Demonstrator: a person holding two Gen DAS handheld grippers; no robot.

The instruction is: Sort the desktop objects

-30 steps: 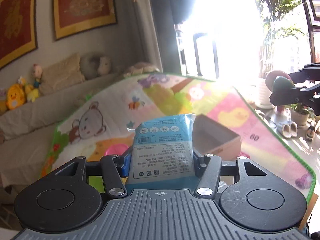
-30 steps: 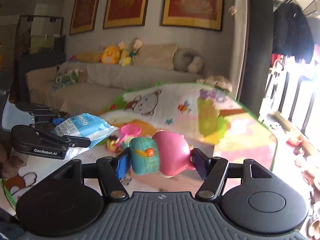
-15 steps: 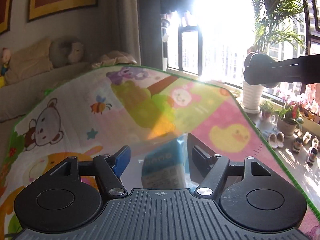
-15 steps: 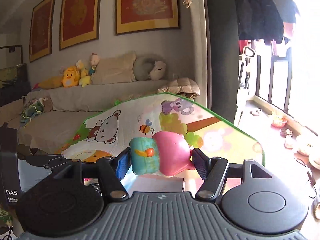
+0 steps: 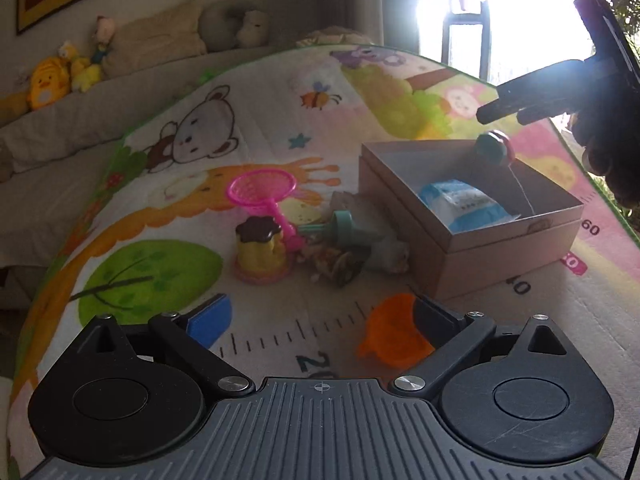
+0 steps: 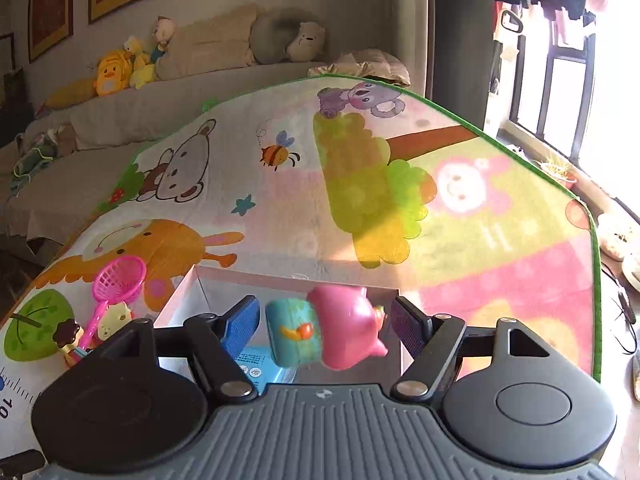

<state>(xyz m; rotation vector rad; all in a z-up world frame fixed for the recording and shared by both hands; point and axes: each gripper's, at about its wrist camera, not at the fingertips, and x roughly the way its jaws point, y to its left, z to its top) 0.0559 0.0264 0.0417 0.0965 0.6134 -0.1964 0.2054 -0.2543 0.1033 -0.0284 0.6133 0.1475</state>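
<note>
I have the right gripper (image 6: 323, 322) over the open cardboard box (image 5: 516, 240), its jaws spread apart with gaps on both sides of the teal-and-pink toy (image 6: 326, 328), which looks blurred and free of the pads; from the left wrist view the toy (image 5: 494, 147) sits in the air just above the box's far corner, under the right gripper's fingers. I judge this as the release step, so I keep the right gripper level and centred over the opening and do not sweep sideways until the toy lands inside, since it is close to the far wall and could bounce off the rim. The blue tissue pack (image 5: 466, 204) already lies in the box.

My left gripper (image 5: 320, 316) hovers low over the worktop with its jaws spread and nothing between them. The orange cup (image 5: 394, 334) lies just by its right finger, a likely next pick. The pink net (image 5: 262, 188), yellow pudding toy (image 5: 260, 250) and teal bottle (image 5: 340, 228) wait beside the box on the play mat (image 5: 248, 120).
</note>
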